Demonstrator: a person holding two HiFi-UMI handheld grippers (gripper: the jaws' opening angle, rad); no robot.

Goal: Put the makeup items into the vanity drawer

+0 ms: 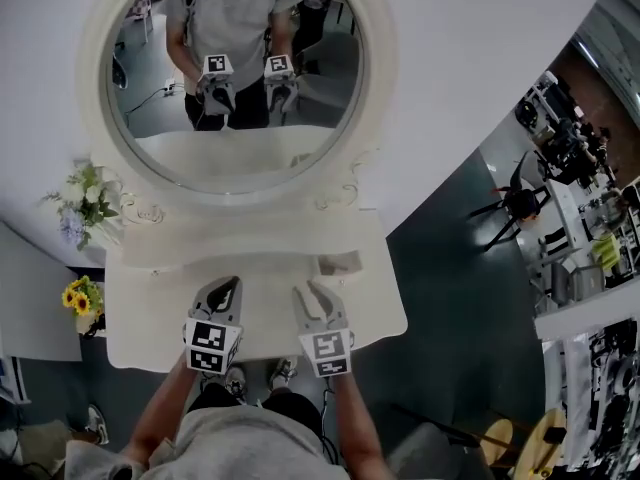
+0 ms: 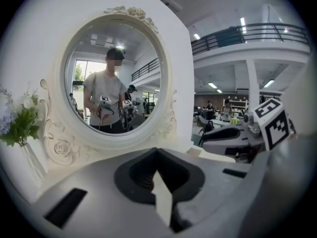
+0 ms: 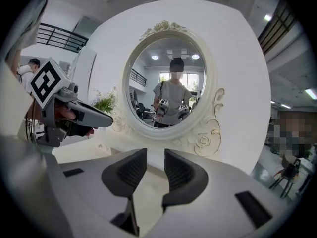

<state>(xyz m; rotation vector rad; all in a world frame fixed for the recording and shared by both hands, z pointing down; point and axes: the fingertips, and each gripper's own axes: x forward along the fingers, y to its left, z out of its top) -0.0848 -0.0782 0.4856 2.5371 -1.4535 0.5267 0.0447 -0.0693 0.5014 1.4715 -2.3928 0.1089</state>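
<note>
Left gripper (image 1: 231, 285) is held closed, empty. Right gripper (image 1: 311, 291) jaws are parted, nothing between. Worktop (image 1: 150, 320) below; mirror (image 1: 240, 78) far, flowers (image 1: 88, 200) left.

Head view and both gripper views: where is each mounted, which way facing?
Head view: on person's head, steeply down at white vanity top; forearms, left tool, right tool show.
Left gripper view: on left tool, faces round white-framed mirror; shut jaws show.
Right gripper view: on right tool, same mirror; open jaws.
Shared: mirror, all three.
</note>
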